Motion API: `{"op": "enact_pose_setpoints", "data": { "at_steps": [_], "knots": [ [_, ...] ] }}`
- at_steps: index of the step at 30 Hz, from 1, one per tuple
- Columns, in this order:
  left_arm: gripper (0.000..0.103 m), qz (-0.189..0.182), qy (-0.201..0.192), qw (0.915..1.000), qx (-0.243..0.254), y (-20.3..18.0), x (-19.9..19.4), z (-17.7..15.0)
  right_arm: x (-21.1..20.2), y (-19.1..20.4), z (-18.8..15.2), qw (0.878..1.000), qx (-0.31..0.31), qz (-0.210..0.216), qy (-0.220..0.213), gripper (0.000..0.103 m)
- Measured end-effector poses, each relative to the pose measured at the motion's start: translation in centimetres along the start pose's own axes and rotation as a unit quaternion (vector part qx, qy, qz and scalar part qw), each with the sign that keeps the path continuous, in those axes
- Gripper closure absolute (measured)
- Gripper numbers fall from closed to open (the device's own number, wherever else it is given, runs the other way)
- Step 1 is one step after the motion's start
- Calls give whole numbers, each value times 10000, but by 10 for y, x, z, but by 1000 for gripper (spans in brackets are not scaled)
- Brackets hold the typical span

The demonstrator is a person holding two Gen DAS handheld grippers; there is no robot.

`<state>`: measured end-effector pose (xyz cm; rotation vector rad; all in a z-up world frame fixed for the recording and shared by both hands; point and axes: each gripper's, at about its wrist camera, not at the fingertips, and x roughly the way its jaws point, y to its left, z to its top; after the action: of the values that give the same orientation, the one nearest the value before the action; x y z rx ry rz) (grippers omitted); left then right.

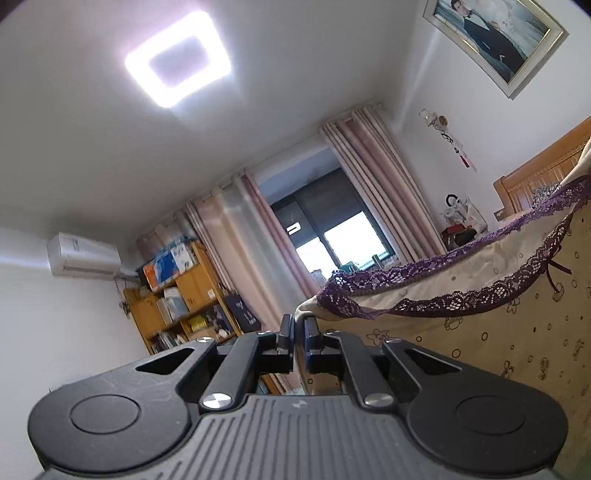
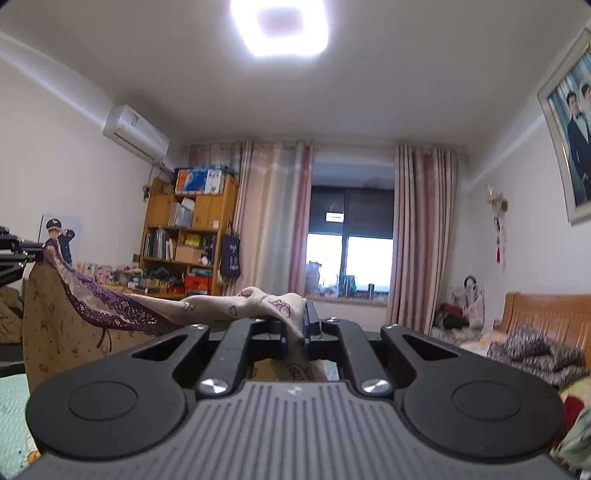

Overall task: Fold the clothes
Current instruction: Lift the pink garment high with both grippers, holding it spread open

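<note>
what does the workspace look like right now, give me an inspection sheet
surface: green patterned bedding at lower left; wooden headboard at right
job's things: beige printed garment with purple lace trim, held up and stretched between both grippers
clutter: heaped blanket by the headboard
grippers: left gripper shut on one garment corner; right gripper shut on bunched cloth
cables: nothing seen
surroundings: ceiling light, air conditioner, bookshelf, curtained window, framed photo

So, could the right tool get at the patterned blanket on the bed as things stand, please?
Probably not yet: the right tool is shut on the garment, which hangs stretched across to the left tool. The blanket itself lies uncovered, low to its right.
</note>
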<state>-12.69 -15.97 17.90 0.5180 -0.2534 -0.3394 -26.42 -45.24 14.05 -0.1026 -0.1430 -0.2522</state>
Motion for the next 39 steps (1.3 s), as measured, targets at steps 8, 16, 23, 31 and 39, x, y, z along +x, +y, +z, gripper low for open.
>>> {"op": "enact_pose_setpoints", "data": {
  "at_steps": [8,16,23,31,39],
  "knots": [
    [92,256,-423,9983,320,29,37,80,19,-35,59,9979,148,203,-590,93],
    [92,389,-117,9966,719,10,77,61,53,-29,33,9992,181,345,-82,93],
    [91,361,304,9964,707,26,77,26,63,17,15,9977,-125,467,472,93],
    [85,983,-317,9928,601,107,12,70,21,45,73,9973,-254,643,-237,93],
    [85,751,-191,9937,810,84,-2,81,0,34,85,9971,-72,701,-279,93]
  ]
}}
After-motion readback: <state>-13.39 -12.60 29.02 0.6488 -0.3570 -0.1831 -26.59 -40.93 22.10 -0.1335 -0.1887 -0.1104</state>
